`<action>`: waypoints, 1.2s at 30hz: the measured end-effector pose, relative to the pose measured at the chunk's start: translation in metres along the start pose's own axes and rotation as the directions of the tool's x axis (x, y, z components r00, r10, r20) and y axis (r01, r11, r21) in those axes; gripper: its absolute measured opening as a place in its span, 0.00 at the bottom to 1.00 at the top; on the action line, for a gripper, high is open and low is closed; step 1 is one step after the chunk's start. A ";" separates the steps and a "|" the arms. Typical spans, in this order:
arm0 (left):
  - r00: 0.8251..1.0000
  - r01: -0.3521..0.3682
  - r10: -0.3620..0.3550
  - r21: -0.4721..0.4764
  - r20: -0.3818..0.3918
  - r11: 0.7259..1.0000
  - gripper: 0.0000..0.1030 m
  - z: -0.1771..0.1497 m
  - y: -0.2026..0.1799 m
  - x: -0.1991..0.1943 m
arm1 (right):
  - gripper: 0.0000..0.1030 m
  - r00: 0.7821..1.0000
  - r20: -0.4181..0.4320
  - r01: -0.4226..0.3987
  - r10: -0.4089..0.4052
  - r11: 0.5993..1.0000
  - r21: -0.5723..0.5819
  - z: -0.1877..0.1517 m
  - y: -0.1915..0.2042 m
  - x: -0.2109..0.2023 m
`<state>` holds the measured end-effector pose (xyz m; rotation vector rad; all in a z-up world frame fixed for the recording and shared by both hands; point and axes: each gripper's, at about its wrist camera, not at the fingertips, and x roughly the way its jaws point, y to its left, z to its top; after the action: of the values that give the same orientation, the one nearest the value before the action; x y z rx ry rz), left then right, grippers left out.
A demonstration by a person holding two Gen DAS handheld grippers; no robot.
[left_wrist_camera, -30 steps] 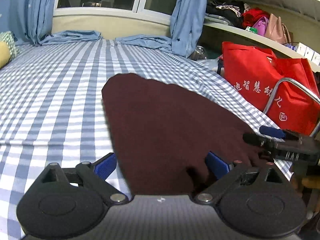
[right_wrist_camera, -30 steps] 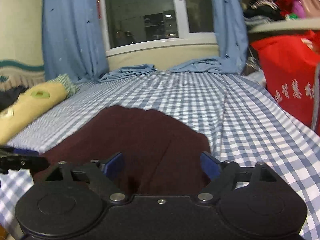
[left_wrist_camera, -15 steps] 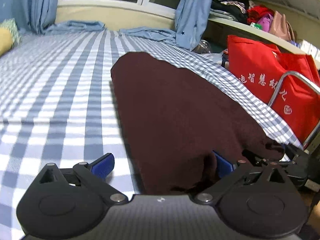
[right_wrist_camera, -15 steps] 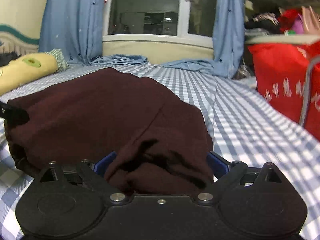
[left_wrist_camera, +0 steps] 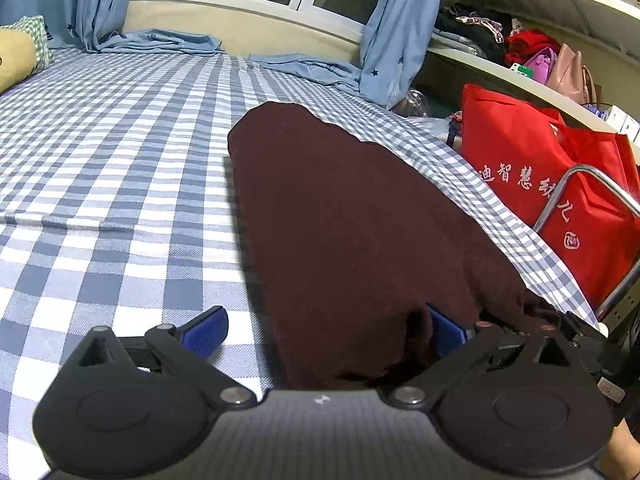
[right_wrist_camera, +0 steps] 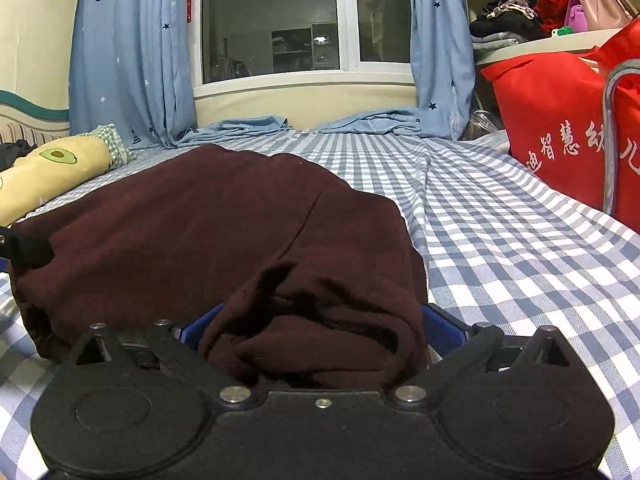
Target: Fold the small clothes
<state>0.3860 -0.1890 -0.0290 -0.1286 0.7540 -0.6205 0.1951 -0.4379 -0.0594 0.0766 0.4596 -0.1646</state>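
A dark maroon garment lies on the blue-and-white checked bed. My left gripper is open at its near edge. The left blue finger rests on the sheet and the right blue finger is partly under the cloth. In the right wrist view the same garment is bunched between the wide-open jaws of my right gripper. The left gripper's tip shows at the garment's far left corner.
A red bag with a metal frame stands beside the bed's right edge. A yellow avocado pillow lies at the left. Blue curtains pool on the bed below the window. Shelves with clothes and bags are at the right.
Both grippers have dropped to the garment's near edge and the cloth now bunches between their fingers. The garment's near side has risen and gathered toward the cameras.
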 end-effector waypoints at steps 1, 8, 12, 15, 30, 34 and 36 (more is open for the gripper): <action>1.000 0.000 0.000 -0.001 0.000 1.000 1.00 0.000 0.000 0.000 | 0.99 1.000 0.000 0.000 0.000 1.000 0.000 0.000 -0.001 0.000; 1.000 0.000 0.000 0.007 0.012 1.000 1.00 -0.001 0.000 0.000 | 0.99 1.000 0.005 0.004 -0.004 1.000 0.003 -0.002 0.000 0.000; 1.000 0.024 -0.024 0.000 0.020 1.000 1.00 -0.003 0.006 -0.001 | 0.99 1.000 0.026 -0.018 0.017 0.999 0.029 -0.004 -0.004 -0.005; 0.999 0.044 -0.044 -0.013 0.020 0.999 1.00 -0.005 0.011 0.001 | 0.99 0.995 0.089 -0.057 0.052 0.997 0.057 -0.005 -0.012 -0.020; 0.985 0.008 -0.008 0.004 0.169 1.000 0.99 0.011 -0.008 -0.024 | 1.00 0.983 0.092 -0.185 0.161 0.905 0.383 0.026 -0.083 -0.004; 0.981 0.024 -0.019 -0.026 0.193 0.999 0.99 0.032 -0.003 -0.023 | 1.00 0.978 0.058 -0.206 0.200 0.892 0.403 0.029 -0.089 0.009; 0.986 0.006 -0.003 -0.015 0.167 1.000 0.99 0.043 0.002 -0.013 | 0.99 0.973 0.052 -0.225 0.224 0.888 0.401 0.032 -0.089 0.014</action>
<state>0.4085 -0.1847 0.0101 -0.1946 0.5964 -0.6002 0.2062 -0.5306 -0.0406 0.5365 0.4028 -0.0290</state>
